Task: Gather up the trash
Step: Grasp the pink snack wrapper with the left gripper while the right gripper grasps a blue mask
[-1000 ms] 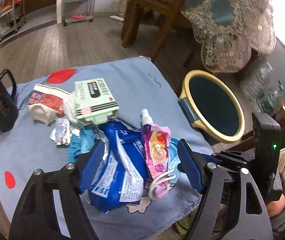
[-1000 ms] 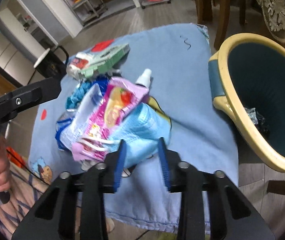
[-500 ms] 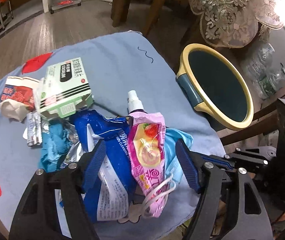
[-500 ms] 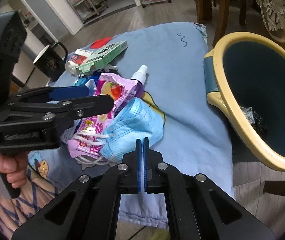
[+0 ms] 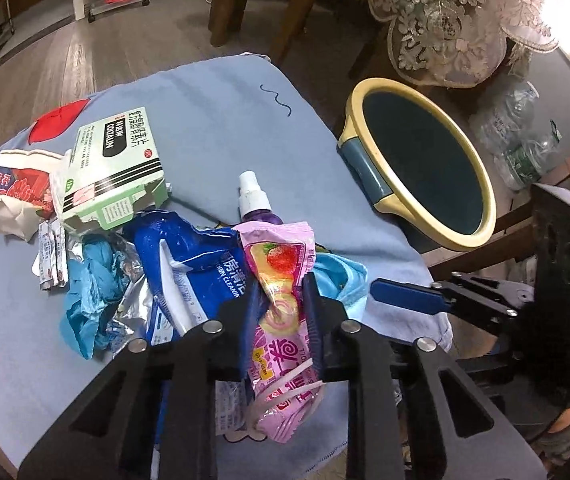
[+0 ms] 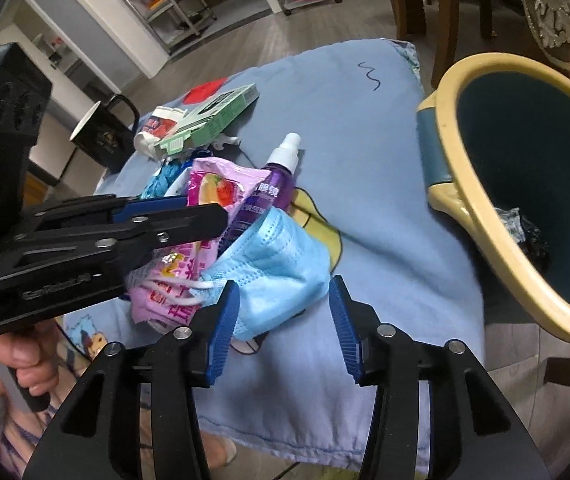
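Note:
A pile of trash lies on the blue cloth (image 5: 221, 120). My left gripper (image 5: 279, 312) is shut on a pink strawberry wrapper (image 5: 281, 280), also seen in the right wrist view (image 6: 213, 188). My right gripper (image 6: 283, 320) is open just in front of a light blue face mask (image 6: 281, 268), its jaws to either side of the mask's near edge. A purple spray bottle (image 6: 275, 184) lies under the wrapper. A yellow-rimmed bin (image 6: 525, 184) stands right of the table with dark trash inside; it shows in the left wrist view (image 5: 425, 160).
A green and white box (image 5: 113, 168), a crumpled paper cup (image 5: 17, 188), a blue bag (image 5: 193, 268), teal crumpled trash (image 5: 89, 280) and foil sachets (image 5: 51, 252) lie left. A black mug (image 6: 105, 136) stands at the far left. Chairs stand behind.
My left gripper has moved in and closed on the pink wrapper. My right gripper, shut half a second ago, has opened and sits at the face mask.

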`<state>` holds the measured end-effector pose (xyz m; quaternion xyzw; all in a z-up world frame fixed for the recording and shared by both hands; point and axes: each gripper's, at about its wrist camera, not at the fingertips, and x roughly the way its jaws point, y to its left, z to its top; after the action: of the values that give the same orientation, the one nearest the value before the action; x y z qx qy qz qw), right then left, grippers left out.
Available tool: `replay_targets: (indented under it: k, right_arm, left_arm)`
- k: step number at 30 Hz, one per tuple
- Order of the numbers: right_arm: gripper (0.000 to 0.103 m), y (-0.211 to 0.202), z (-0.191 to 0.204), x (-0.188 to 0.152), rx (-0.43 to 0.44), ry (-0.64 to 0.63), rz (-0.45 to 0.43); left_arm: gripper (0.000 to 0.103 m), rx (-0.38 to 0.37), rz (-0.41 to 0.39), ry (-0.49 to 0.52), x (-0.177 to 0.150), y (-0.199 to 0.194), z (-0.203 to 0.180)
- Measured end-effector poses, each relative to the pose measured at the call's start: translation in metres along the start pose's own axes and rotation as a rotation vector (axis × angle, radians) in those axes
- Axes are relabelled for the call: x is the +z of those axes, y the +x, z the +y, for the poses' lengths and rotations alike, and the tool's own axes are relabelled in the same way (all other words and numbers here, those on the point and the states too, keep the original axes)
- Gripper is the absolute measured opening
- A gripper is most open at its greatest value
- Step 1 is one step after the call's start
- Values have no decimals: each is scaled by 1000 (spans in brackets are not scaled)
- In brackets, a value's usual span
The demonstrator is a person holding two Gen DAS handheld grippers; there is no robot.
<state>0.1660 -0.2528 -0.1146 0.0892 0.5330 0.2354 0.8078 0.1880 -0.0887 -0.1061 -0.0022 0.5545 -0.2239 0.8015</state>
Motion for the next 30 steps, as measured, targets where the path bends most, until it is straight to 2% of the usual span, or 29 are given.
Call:
replay_targets:
  k: [1,2,3,6,12,19,23,28,30]
  right_arm:
    - [46,2,1,0,5,-1,2]
    - [30,5,2,0,14,-9,6]
    - [21,7,4,0,16,-18,11]
    - [9,3,7,-2,16,-46,1]
    - [6,-15,8,-2,15,-55,-40]
    - [5,-46,22,-2,46,-100,-113]
    - [4,-54,27,-4,33,-140,-126]
    - [4,-60,20,-4,-9,-128,-151]
    - [4,-65,13,-2,-15,-104,-170]
  left_arm:
    - [17,-5,-4,-1,0,-2,1]
    - [16,-8,-8,-2,-1,-4,1]
    - [16,-9,-14,-3,-1,-6,1]
    - [15,-13,-40,-19,1,-13,4]
    - [14,-29,-132,-100,6,-42,18]
    - [13,9,-344,-188,8,-94,30]
    - [13,27,-409,-235,8,-103,36]
    - [11,123,-482,-324,5,-122,56]
    - [11,111,-473,-347,5,-122,63]
